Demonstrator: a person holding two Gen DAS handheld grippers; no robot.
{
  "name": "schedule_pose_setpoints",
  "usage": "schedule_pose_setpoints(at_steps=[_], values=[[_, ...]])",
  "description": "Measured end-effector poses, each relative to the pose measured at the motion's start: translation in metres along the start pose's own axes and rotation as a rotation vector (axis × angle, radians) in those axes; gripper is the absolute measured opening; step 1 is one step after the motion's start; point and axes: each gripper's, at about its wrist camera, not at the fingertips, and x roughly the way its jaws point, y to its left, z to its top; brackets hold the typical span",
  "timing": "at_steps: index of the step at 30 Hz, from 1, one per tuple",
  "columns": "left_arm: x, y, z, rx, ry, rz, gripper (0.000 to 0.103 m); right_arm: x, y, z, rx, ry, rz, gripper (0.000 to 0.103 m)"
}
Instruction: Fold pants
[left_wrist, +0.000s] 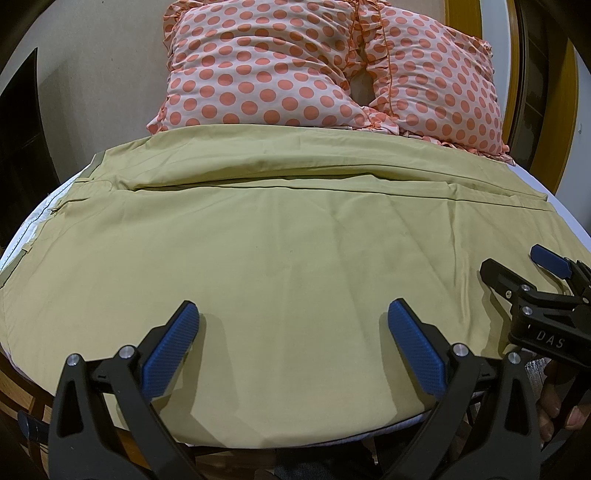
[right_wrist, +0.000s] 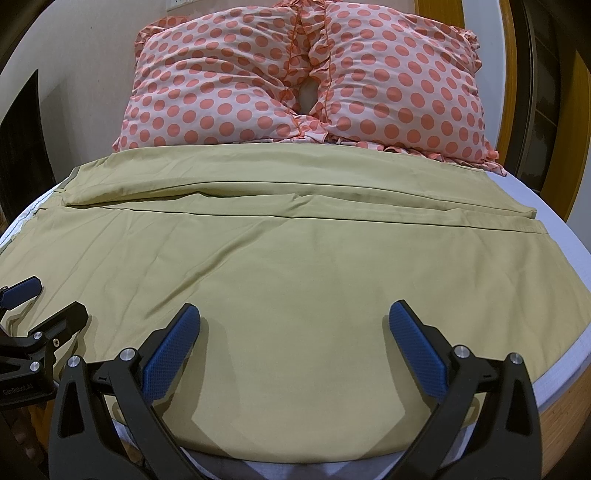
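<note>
Two grippers: left gripper (left_wrist: 293, 323), right gripper (right_wrist: 294, 324); one pants (left_wrist: 280, 236); two pillows (left_wrist: 266, 66).

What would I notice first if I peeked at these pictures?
Probably the two pillows with big orange dots, leaning against the wall at the far end of the bed. Next, the tan pants spread flat across the bed in front of them. Nearest, the left tongs and right tongs, blue-tipped, hang open over the pants' near edge.
</note>
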Motion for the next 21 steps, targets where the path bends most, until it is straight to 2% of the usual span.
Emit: schedule_pose_setpoints(at_steps=[21], values=[[-0.0016,-0.0003,-0.0015,0.001,-0.004,0.000,0.101,0.0014,0.0015,-0.0018,0.001,-0.004,-0.001,0.102]])
